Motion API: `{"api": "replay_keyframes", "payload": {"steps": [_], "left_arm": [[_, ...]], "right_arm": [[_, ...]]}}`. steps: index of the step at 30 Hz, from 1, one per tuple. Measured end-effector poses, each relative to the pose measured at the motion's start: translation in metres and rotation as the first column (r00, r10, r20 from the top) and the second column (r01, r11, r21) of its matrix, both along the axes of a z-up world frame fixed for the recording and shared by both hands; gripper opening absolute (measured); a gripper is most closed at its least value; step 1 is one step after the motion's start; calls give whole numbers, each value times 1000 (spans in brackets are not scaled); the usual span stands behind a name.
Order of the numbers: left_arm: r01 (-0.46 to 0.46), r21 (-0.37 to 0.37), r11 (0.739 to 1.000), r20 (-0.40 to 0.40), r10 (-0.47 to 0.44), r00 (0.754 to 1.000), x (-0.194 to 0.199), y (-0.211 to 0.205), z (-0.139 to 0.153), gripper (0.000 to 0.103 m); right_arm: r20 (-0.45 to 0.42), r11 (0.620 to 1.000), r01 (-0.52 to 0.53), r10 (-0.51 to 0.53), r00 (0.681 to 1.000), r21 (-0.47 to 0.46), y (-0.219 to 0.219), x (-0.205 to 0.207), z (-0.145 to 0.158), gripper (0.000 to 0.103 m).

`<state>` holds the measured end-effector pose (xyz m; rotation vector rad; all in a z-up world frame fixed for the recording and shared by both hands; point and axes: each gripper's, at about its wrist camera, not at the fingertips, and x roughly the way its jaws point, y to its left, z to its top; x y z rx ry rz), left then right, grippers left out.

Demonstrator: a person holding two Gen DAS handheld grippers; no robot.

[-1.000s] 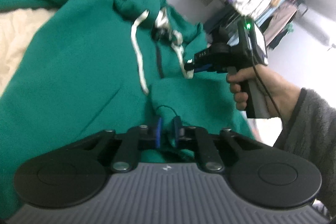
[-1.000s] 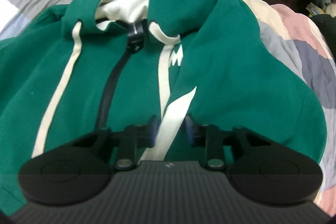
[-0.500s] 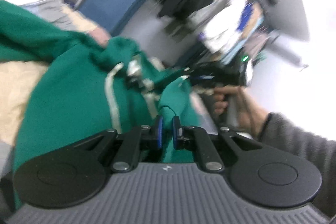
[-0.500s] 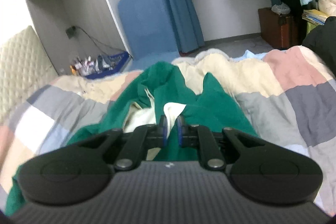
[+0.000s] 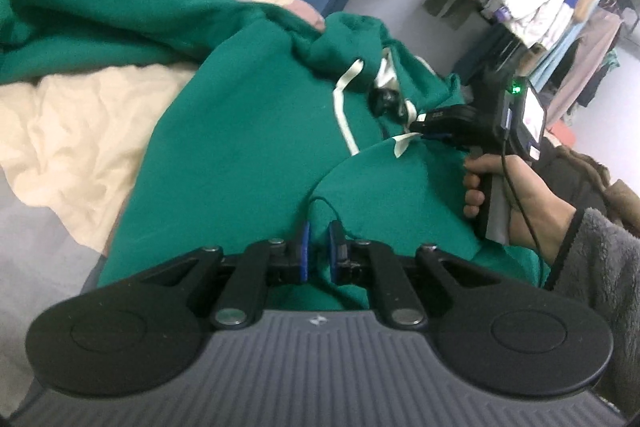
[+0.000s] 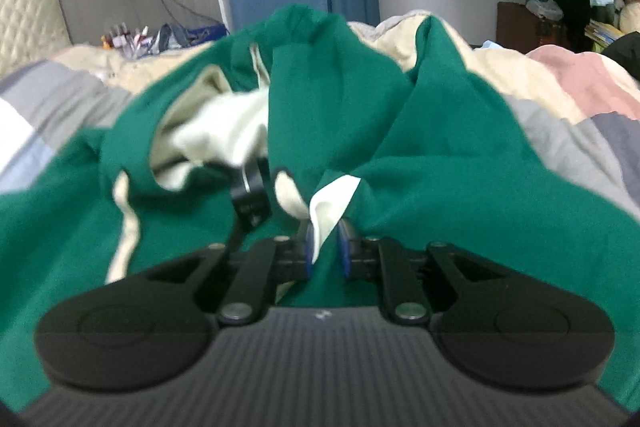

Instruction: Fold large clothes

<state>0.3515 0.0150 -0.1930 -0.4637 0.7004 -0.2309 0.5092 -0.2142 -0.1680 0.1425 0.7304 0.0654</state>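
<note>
Both the left gripper and right gripper are clenched on the green hoodie, one fold just laid mid-bed, most folding remaining.

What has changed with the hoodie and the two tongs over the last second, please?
Both tongs, the left tongs and right tongs, lifted the green hoodie off the bed and brought it back down; its front now lies bunched. The right jaws just opened slightly, cloth between them. Both grips stayed.
</note>
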Motion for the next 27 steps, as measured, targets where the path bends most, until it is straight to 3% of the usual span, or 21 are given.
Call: {"api": "replay_keyframes", "payload": {"steps": [6,8,10,11,19,27], "left_arm": [[-13,15,1000,-17,13,1000,10,-1,-5,15],[-19,38,999,-18,20,1000,13,-3,-4,26],[-13,52,999,-15,14,1000,9,-6,0,41],[-13,60,998,-12,14,1000,5,-7,2,48],[-20,131,991,60,12,998,-22,-15,28,49],[-49,151,987,166,23,986,-67,-18,62,49]], "right_arm": [[15,999,3,-4,1000,46,-5,-5,-1,17],[19,998,-8,6,1000,67,-9,-12,6,23],[30,996,-10,8,1000,86,-13,-22,14,40],[37,996,-13,10,999,92,-15,-30,19,44],[71,995,-30,24,997,92,-23,-111,67,46],[116,994,-53,41,992,100,-22,-205,120,46]]}}
